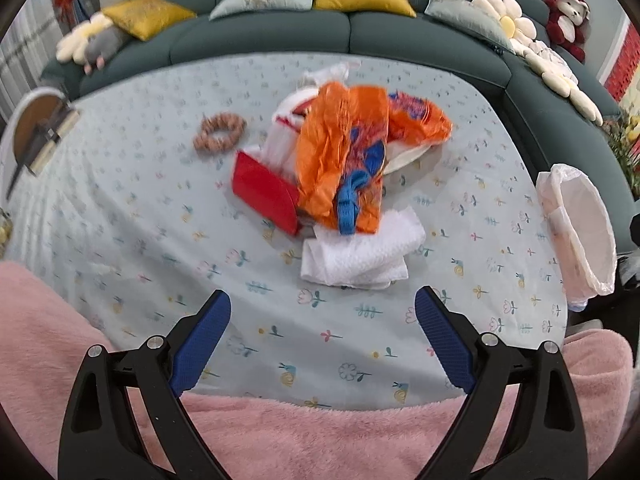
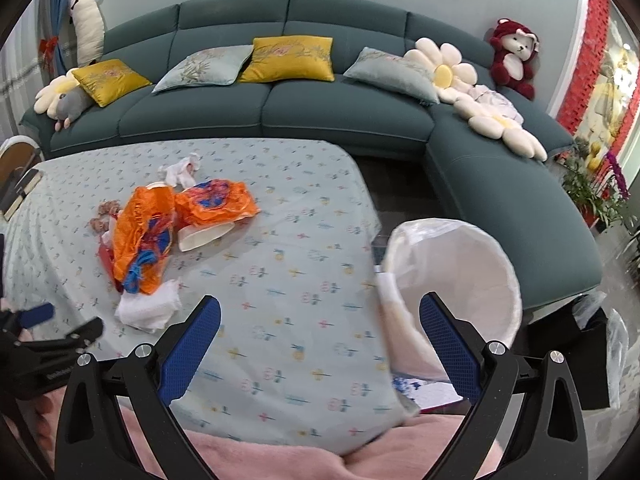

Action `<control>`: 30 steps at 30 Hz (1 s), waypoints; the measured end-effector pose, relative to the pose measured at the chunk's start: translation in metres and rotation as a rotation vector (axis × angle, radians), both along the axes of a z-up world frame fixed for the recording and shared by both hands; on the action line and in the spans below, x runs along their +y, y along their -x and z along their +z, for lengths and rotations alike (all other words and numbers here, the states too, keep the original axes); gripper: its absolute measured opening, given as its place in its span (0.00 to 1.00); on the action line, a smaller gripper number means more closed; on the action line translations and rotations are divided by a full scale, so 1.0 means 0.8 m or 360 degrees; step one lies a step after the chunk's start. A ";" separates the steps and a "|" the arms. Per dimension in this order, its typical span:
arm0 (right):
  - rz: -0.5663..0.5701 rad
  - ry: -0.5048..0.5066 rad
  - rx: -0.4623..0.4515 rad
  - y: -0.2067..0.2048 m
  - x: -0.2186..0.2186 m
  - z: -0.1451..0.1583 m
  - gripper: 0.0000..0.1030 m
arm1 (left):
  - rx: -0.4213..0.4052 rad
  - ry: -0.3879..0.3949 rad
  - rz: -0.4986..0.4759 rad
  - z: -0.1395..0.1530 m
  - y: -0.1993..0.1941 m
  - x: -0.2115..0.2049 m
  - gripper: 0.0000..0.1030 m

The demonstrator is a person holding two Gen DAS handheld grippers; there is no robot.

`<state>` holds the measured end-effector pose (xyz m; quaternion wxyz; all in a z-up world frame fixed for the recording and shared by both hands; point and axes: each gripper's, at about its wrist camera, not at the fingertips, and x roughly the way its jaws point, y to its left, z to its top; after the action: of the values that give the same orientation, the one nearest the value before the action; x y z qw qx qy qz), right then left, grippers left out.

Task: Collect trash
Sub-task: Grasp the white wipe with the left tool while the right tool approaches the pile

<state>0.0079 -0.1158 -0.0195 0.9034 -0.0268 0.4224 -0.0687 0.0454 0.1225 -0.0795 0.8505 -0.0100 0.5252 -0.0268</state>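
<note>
Both tongs, left (image 1: 322, 322) and right (image 2: 320, 328), gape empty above the near table (image 1: 140, 216) edge. Mid-table lies one folded white paper towel (image 1: 360, 256), then two crinkled orange wrappers (image 1: 344, 152), one red packet (image 1: 266, 192); a plastic-lined bin (image 2: 460, 276) stands right.

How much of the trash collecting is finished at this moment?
Nothing looks done: the bin beside the table shows only its liner. Nothing is in hand either; the left gripper and right gripper are both open and empty. Left on the table: the orange bags, red packet, white tissues.
</note>
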 end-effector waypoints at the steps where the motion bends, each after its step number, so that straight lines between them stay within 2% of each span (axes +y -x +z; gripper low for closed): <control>1: 0.0012 0.0003 0.0008 -0.005 0.007 -0.004 0.92 | 0.0009 0.0013 0.0004 -0.005 -0.003 0.001 0.86; 6: 0.0043 -0.0002 0.0031 -0.023 0.028 -0.017 0.92 | 0.0053 0.0082 -0.0051 -0.032 -0.028 -0.008 0.86; 10: 0.0056 -0.0040 0.0076 -0.041 0.041 -0.032 0.92 | 0.0097 0.0081 -0.0045 -0.057 -0.048 -0.012 0.84; 13: 0.0069 -0.0068 0.0111 -0.053 0.051 -0.043 0.92 | 0.0167 0.0131 -0.0036 -0.076 -0.060 -0.010 0.75; 15: 0.0073 -0.0077 0.0131 -0.060 0.056 -0.049 0.92 | 0.0220 0.0162 -0.0063 -0.088 -0.065 -0.010 0.60; 17: 0.0080 -0.0083 0.0145 -0.066 0.062 -0.053 0.92 | 0.0234 0.0167 -0.0080 -0.094 -0.065 -0.011 0.52; 18: 0.0087 -0.0081 0.0152 -0.069 0.066 -0.056 0.92 | 0.0230 0.0170 -0.0086 -0.095 -0.064 -0.011 0.43; 19: 0.0093 -0.0078 0.0159 -0.072 0.070 -0.058 0.92 | 0.0227 0.0168 -0.0092 -0.095 -0.064 -0.011 0.39; 21: 0.0106 -0.0078 0.0170 -0.077 0.077 -0.061 0.92 | 0.0231 0.0196 -0.0115 -0.093 -0.063 -0.009 0.19; 23: 0.0125 -0.0092 0.0186 -0.081 0.087 -0.067 0.92 | 0.0248 0.0260 -0.0119 -0.090 -0.062 -0.003 0.10; 30: 0.0200 -0.0149 0.0225 -0.093 0.120 -0.075 0.91 | 0.0228 0.0331 -0.0109 -0.059 -0.044 0.028 0.07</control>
<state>0.0826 -0.0195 -0.0795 0.8742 -0.0159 0.4852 0.0099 0.0808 0.1450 -0.1263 0.8037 -0.0821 0.5791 -0.1095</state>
